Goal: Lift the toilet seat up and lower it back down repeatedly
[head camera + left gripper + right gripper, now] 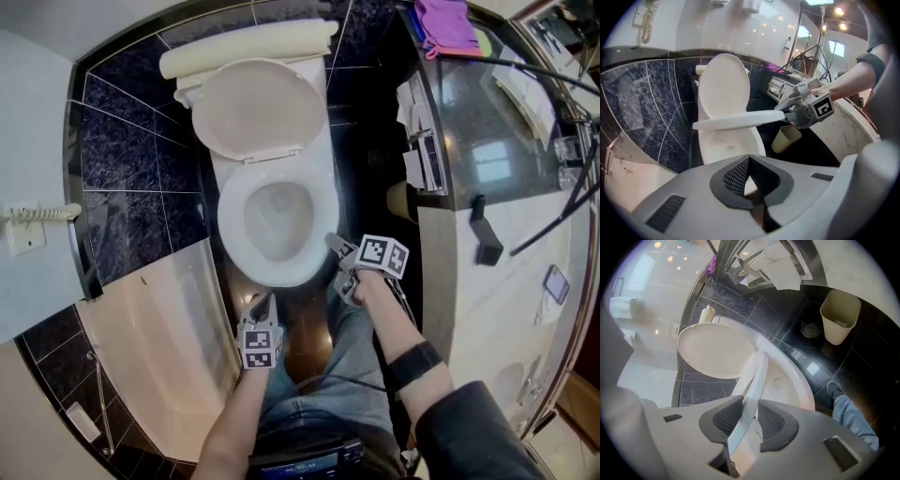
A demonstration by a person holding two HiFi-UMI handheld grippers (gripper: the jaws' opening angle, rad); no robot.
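A white toilet stands against dark tiles with its lid [258, 108] leaning back. The toilet seat [740, 121] is part-way raised and hangs about level above the bowl [726, 145]. My right gripper [750, 401] is shut on the seat's front edge [754, 376], which runs up between the two mesh pads [727, 416]. From the left gripper view, the right gripper [787, 111] holds the seat's tip. My left gripper [749, 158] is shut with nothing in it, low in front of the bowl and apart from the seat. In the head view, the left gripper [262, 302] is below the bowl and the right gripper [336, 246] is at its front right.
A beige waste bin [840, 317] stands on the dark floor right of the toilet. A bathtub [169, 328] lies to the left, and a glass-topped counter [487, 141] to the right. The person's jeans leg and shoe [834, 390] are close to the bowl's front.
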